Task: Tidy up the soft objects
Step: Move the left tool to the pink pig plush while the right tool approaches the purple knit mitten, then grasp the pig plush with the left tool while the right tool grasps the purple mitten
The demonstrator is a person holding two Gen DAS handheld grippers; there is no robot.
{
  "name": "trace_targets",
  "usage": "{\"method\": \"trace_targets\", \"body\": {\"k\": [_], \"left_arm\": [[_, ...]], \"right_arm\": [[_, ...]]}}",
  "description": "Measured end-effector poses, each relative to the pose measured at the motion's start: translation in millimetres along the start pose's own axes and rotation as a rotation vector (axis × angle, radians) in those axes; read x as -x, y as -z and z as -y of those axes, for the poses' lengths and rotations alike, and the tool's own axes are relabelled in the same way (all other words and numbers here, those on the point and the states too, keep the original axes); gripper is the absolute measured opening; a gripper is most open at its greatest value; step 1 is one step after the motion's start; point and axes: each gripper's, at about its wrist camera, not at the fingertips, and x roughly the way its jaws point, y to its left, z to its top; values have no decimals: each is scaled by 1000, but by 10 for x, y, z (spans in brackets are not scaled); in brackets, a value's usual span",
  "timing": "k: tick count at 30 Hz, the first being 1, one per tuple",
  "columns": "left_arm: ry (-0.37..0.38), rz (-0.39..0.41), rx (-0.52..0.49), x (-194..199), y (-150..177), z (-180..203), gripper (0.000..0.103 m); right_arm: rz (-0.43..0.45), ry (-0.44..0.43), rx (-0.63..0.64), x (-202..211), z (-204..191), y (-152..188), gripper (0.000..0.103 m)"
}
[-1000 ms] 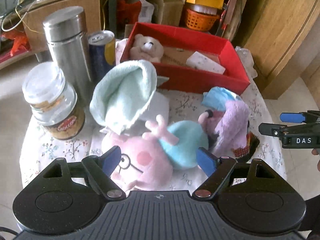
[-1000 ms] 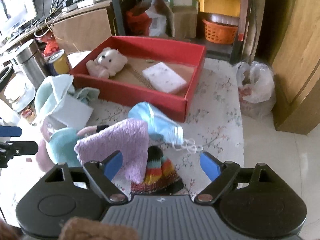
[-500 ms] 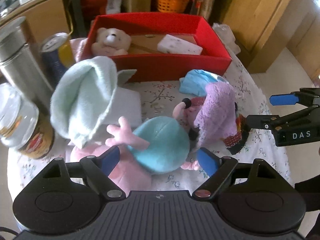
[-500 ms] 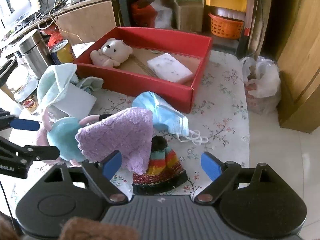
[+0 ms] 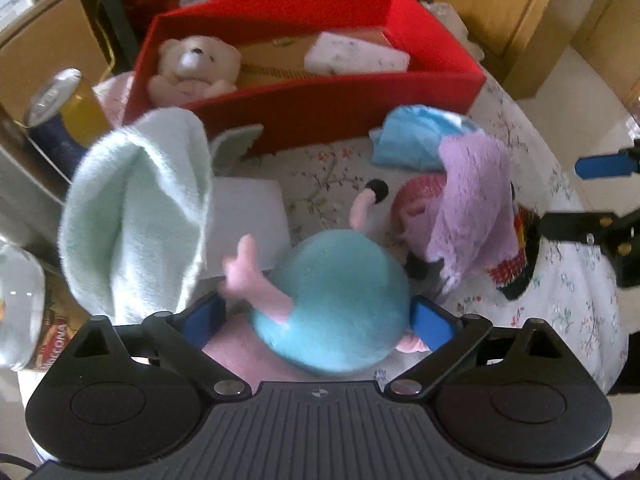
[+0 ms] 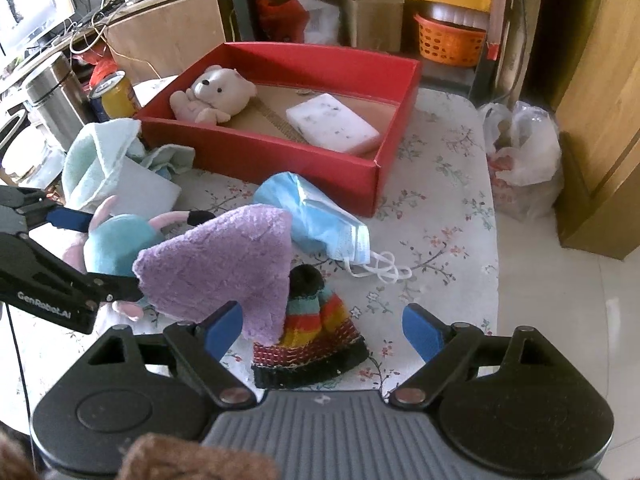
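Note:
A pink pig plush in a blue dress [image 5: 336, 300] lies on the floral table; it also shows in the right wrist view [image 6: 116, 244]. My left gripper [image 5: 316, 320] is open with its blue pads either side of the plush's blue body. A purple cloth [image 6: 224, 264] drapes over the plush's legs. A striped knit hat [image 6: 312, 340] lies between the open fingers of my right gripper [image 6: 324, 326], which is empty. A blue face mask [image 6: 316, 216] and a mint towel [image 5: 136, 208] lie nearby. The red box [image 6: 280, 156] holds a teddy bear [image 6: 216, 96] and a white sponge [image 6: 332, 124].
A steel flask [image 6: 56, 96], a drink can [image 6: 116, 96] and a glass jar [image 5: 24, 312] stand at the table's left. A white plastic bag [image 6: 520, 148] sits on the floor to the right, by a wooden cabinet [image 6: 600, 120].
My left gripper has moved forward and right, so its open pads now flank the plush's blue body. My right gripper has drawn slightly nearer the striped hat.

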Motion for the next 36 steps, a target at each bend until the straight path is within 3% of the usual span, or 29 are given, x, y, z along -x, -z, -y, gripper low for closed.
{"method": "trace_targets", "body": {"k": [7, 9, 14, 16, 18, 20, 26, 32, 36], "left_arm": [[-20, -107, -101, -273, 167, 182, 94], [-37, -104, -109, -266, 228, 214, 94], [-26, -44, -3, -52, 425, 162, 85], [33, -8, 86, 82, 500, 67, 75], [118, -3, 200, 157, 573, -82, 71], [145, 10, 267, 210, 627, -168, 69], [146, 25, 271, 221, 628, -163, 67], [131, -49, 278, 37, 611, -142, 68], [146, -46, 287, 22, 613, -169, 69]], "right_arm": [[-5, 6, -11, -34, 36, -12, 61], [-1, 6, -8, -33, 33, -24, 61], [22, 12, -22, -21, 53, -64, 61], [20, 8, -40, -28, 76, -78, 61], [12, -10, -67, -44, 104, -91, 61], [6, -33, -99, -61, 114, -93, 61], [-13, -79, -100, -205, -107, -168, 61], [-13, -123, -70, -312, -408, -286, 63], [-36, -174, -67, -413, -574, -343, 63]]}}
